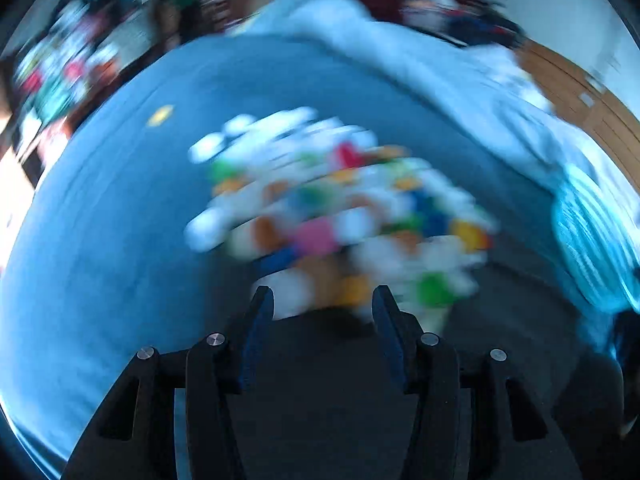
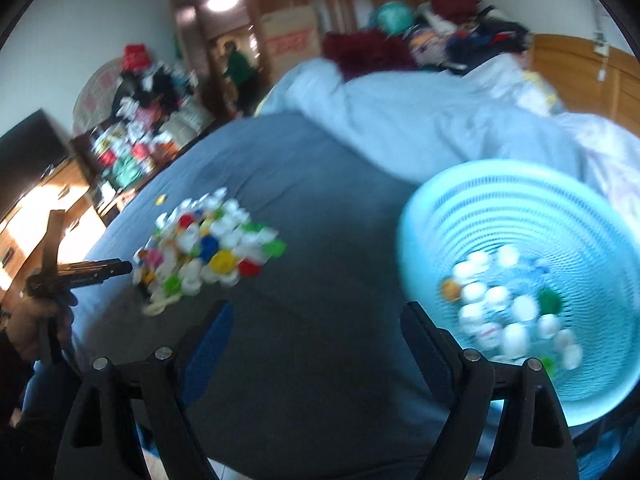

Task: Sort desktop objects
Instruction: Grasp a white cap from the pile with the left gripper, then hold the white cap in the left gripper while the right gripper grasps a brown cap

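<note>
A pile of coloured and white bottle caps (image 2: 208, 252) lies on the blue bedsheet (image 2: 320, 208). In the blurred left wrist view the same pile (image 1: 340, 208) lies just ahead of my left gripper (image 1: 323, 300), which is open with nothing between its fingers. The left gripper also shows in the right wrist view (image 2: 120, 268), at the pile's left edge. My right gripper (image 2: 316, 316) is open and empty over bare sheet, between the pile and a light blue mesh basket (image 2: 532, 208) that holds several caps (image 2: 504, 312), mostly white.
A rumpled pale blue duvet (image 2: 420, 120) lies across the far side of the bed. A single yellow cap (image 2: 161, 199) lies apart beyond the pile. A cluttered shelf (image 2: 132, 140) and wooden desk (image 2: 48, 208) stand at left.
</note>
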A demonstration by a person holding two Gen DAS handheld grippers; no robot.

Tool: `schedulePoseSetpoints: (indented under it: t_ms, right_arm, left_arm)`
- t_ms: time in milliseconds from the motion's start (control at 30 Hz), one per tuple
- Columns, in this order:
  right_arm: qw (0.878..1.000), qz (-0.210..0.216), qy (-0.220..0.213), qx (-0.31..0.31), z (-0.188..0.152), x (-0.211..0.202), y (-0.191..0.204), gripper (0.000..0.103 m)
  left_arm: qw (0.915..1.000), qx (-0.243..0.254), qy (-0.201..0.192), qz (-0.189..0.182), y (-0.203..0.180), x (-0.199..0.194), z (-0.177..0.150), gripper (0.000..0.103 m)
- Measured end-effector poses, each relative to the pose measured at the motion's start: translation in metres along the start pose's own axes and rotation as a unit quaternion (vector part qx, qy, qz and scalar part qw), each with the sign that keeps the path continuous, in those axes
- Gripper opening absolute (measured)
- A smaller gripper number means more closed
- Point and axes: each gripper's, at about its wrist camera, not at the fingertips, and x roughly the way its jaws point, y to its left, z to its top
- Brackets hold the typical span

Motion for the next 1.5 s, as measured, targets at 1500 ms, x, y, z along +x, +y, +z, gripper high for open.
schedulePoseSetpoints:
  t_ms: [1500]
  right_arm:
    - [0.926, 0.304, 0.156, -0.16, 0.01, 0.187, 0.294, 0.064]
  left_arm:
    - [0.9823, -0.149, -0.111, -0.02, 0.129, -0.033, -0.024, 0.027]
